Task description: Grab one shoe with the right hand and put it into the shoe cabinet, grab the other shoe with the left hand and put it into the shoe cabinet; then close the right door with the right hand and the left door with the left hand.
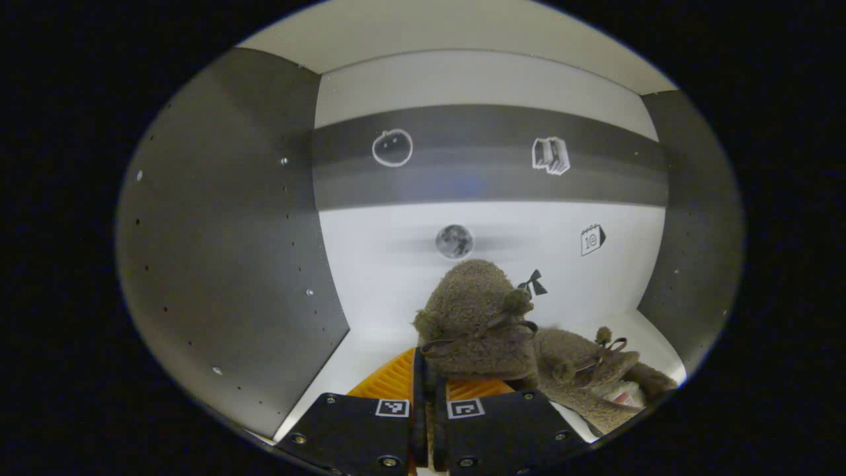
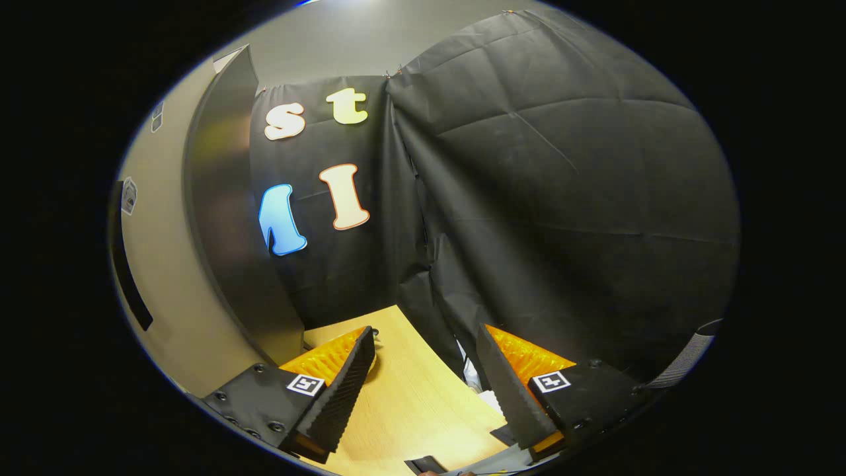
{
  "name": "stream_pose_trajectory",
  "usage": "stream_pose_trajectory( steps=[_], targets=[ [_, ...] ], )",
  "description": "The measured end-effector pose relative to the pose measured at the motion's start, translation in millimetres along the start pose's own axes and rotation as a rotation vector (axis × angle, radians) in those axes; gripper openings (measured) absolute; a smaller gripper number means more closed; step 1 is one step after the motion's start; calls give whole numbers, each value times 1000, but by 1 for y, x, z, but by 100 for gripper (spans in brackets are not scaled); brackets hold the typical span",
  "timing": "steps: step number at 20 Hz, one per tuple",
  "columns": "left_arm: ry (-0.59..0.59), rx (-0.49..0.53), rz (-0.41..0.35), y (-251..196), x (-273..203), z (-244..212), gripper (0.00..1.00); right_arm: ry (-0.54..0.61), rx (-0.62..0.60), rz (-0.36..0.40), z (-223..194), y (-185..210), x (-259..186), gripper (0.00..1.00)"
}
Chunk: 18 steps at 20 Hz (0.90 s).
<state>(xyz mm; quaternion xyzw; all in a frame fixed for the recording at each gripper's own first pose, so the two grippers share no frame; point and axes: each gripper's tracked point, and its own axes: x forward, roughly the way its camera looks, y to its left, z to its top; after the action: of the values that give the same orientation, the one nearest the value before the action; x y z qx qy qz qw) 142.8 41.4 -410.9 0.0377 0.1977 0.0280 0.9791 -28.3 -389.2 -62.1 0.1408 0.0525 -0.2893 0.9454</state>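
In the left gripper view I look into the shoe cabinet (image 1: 231,238). My left gripper (image 1: 426,370) is shut on a brown fuzzy shoe (image 1: 476,317) with a bow lace, held upright just above the cabinet's white floor (image 1: 357,357). The second brown fuzzy shoe (image 1: 588,373) lies on that floor to its right, touching or nearly touching the held one. In the right gripper view my right gripper (image 2: 426,334) stands open with nothing between its fingers, over a wooden tabletop (image 2: 410,396). A cabinet door (image 2: 225,231) stands open at its left.
The cabinet's back wall (image 1: 489,225) carries a grey band and small drawn icons. Grey side walls close the space on the left and on the right (image 1: 694,264). Black cloth (image 2: 562,198) hangs behind the wooden table.
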Motion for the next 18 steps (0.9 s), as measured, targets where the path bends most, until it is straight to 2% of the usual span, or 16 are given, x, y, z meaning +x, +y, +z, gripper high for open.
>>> stream_pose_trajectory(
  steps=[3,4,5,11,12,13,15,17,18],
  targets=[
    [27,-64,-4,-2,7,-11,5,13,29,16,-4,3,3,98],
    [39,-69,-11,-2,3,-14,12,20,36,19,-5,5,6,99],
    [54,-68,-21,-2,1,-17,13,25,43,29,-8,5,7,99],
    [42,25,-12,17,-36,-6,91,17,18,96,-4,24,14,98],
    [28,29,-12,21,-49,-1,94,13,12,109,1,31,16,98],
    [10,26,-18,23,-63,5,87,8,8,123,6,38,19,98],
    [-41,23,-65,17,-98,19,87,3,9,154,14,49,21,98],
    [-104,72,-97,14,-141,31,87,-7,16,190,25,62,21,98],
    [-138,100,-91,17,-164,36,94,-15,17,206,32,68,21,98]
  ],
)
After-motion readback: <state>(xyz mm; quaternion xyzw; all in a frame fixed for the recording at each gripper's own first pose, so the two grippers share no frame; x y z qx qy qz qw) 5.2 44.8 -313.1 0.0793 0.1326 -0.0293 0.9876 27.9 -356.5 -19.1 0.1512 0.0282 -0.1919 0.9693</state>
